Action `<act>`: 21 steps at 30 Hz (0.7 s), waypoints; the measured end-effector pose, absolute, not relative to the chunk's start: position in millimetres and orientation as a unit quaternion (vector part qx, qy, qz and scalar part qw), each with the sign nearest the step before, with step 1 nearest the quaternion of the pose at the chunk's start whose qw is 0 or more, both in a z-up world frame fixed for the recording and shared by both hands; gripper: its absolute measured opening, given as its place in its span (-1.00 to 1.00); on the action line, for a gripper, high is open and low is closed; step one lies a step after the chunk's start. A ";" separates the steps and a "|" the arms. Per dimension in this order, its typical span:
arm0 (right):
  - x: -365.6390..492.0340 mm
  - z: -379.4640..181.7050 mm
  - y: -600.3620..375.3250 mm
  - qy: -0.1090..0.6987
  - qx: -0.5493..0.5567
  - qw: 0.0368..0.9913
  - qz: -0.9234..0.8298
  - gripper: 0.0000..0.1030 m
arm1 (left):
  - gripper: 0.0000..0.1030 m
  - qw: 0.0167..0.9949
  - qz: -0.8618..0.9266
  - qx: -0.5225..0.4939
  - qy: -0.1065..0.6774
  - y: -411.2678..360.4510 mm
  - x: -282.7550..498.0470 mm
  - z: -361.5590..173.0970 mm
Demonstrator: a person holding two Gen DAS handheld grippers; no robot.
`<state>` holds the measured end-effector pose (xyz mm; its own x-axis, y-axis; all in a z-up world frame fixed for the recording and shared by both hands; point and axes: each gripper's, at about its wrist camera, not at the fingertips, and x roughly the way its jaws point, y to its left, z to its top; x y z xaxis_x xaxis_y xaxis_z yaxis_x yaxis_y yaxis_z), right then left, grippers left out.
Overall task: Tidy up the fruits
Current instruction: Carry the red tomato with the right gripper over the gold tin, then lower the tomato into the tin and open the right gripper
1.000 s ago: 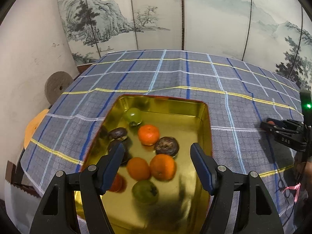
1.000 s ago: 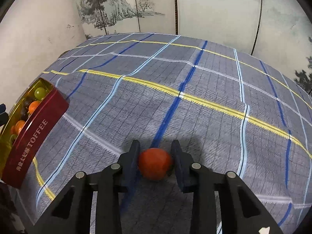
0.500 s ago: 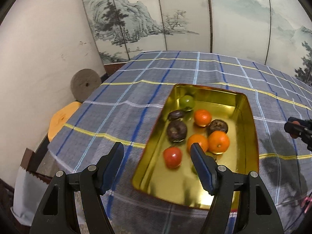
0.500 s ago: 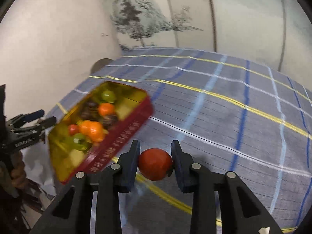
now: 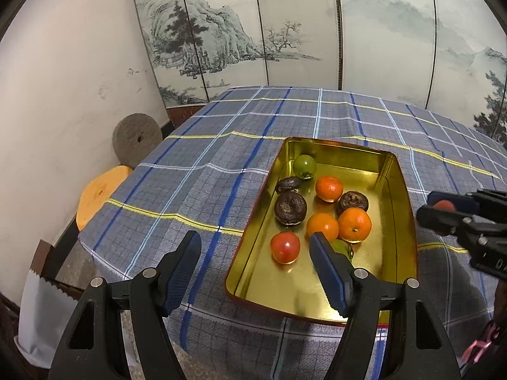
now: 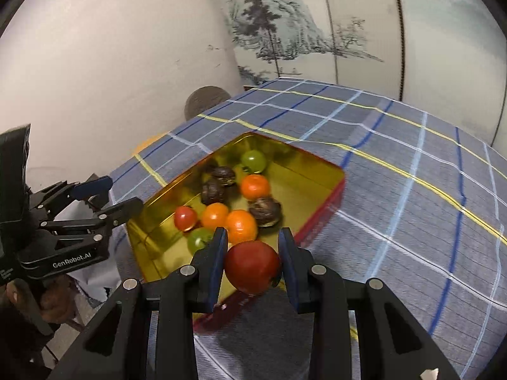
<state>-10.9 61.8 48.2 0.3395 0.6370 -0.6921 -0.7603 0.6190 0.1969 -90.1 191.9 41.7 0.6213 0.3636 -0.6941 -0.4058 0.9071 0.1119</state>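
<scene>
A gold tin (image 5: 393, 190) with red outer walls (image 6: 320, 218) sits on the plaid tablecloth and holds several fruits: oranges (image 5: 355, 224), a red tomato (image 5: 285, 247), green fruits (image 5: 304, 165) and dark wrinkled ones (image 5: 290, 208). My right gripper (image 6: 253, 262) is shut on a red tomato (image 6: 252, 266) and holds it over the tin's near rim; it also shows at the right of the left wrist view (image 5: 443, 209). My left gripper (image 5: 255, 272) is open and empty, above the tin's near left corner; it shows at the left of the right wrist view (image 6: 107, 193).
The plaid tablecloth (image 5: 202, 171) covers the table, whose left edge drops off close to the tin. A round grey stone disc (image 5: 137, 135) and an orange stool (image 5: 100, 193) stand by the white wall on the left. A painted folding screen (image 5: 285, 31) stands behind the table.
My right gripper has carried the red tomato left across the table to the tin's rim. My left gripper has drawn back and left, away from over the fruits.
</scene>
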 end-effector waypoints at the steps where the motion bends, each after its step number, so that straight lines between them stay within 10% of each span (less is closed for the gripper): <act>1: -12.8 47.4 66.0 0.383 -0.083 0.812 0.432 -0.40 | 0.39 0.900 0.214 -0.028 0.380 191.7 -89.9 41.6; 21: -20.1 24.2 109.5 0.408 -0.104 0.792 0.442 -0.40 | 0.56 0.895 0.220 -0.059 0.383 204.8 -97.5 32.2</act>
<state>-20.1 109.5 24.2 0.2767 0.6151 -0.7383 -0.7855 0.5874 0.1950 -97.5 204.8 32.2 0.6104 0.3480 -0.7116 -0.4389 0.8964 0.0619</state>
